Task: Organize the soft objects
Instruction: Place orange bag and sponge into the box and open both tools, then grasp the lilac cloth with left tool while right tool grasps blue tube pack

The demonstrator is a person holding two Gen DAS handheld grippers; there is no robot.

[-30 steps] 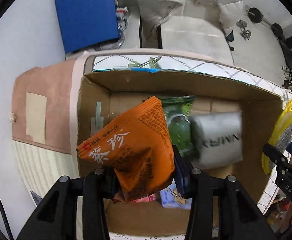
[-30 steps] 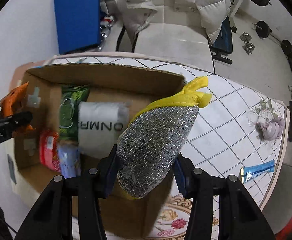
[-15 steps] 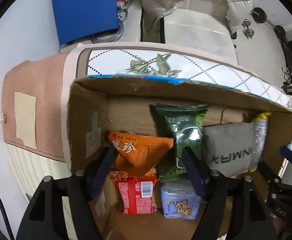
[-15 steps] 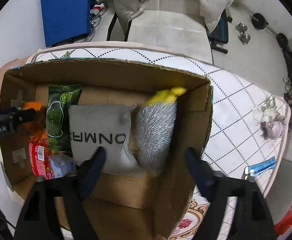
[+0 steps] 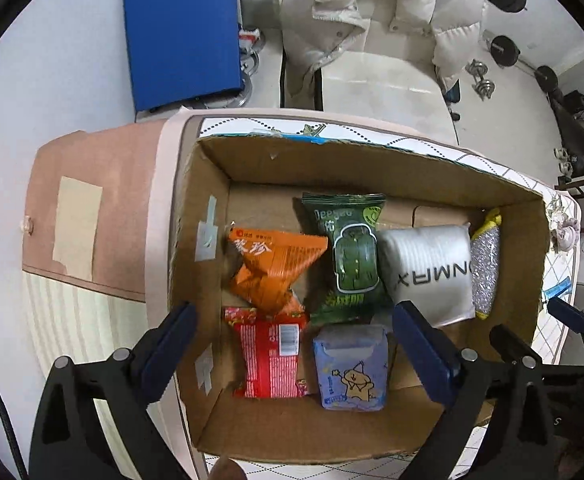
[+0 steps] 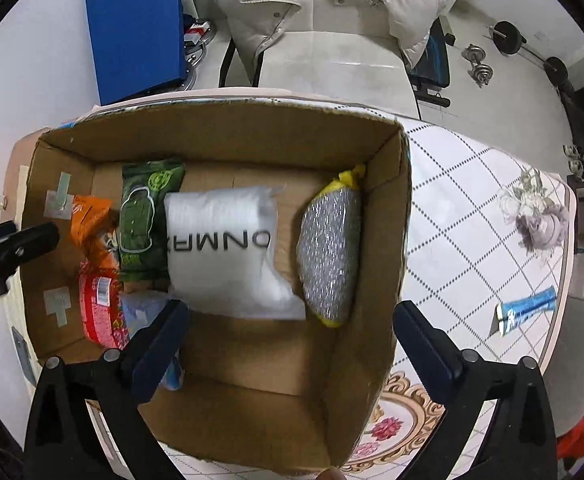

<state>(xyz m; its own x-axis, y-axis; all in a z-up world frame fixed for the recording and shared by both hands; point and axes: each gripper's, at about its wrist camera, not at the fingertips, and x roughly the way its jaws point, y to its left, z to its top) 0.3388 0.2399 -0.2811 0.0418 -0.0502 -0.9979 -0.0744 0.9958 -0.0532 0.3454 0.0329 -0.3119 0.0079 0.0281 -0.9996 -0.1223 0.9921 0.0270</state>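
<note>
A cardboard box [image 5: 372,176] [image 6: 227,132] sits on the table. Inside lie an orange snack bag [image 5: 275,268] [image 6: 91,224], a green packet [image 5: 352,260] [image 6: 143,220], a white soft pack [image 5: 432,272] [image 6: 227,256], a silver-and-yellow scrubber [image 5: 486,264] [image 6: 330,248], a red packet [image 5: 271,352] [image 6: 99,312] and a blue tissue pack [image 5: 350,368] [image 6: 147,312]. My left gripper [image 5: 292,344] is open and empty above the box's left half. My right gripper [image 6: 292,344] is open and empty above its right half.
A blue wrapper [image 6: 526,310] lies on the patterned tablecloth [image 6: 484,208] right of the box. Behind the table stand a chair with a white puffy jacket [image 5: 380,12] and a blue board [image 5: 181,32]. Dumbbells [image 6: 478,66] lie on the floor.
My left gripper let go of the orange bag and my right gripper let go of the scrubber; both now lie in the box. Both grippers opened and pulled back upward.
</note>
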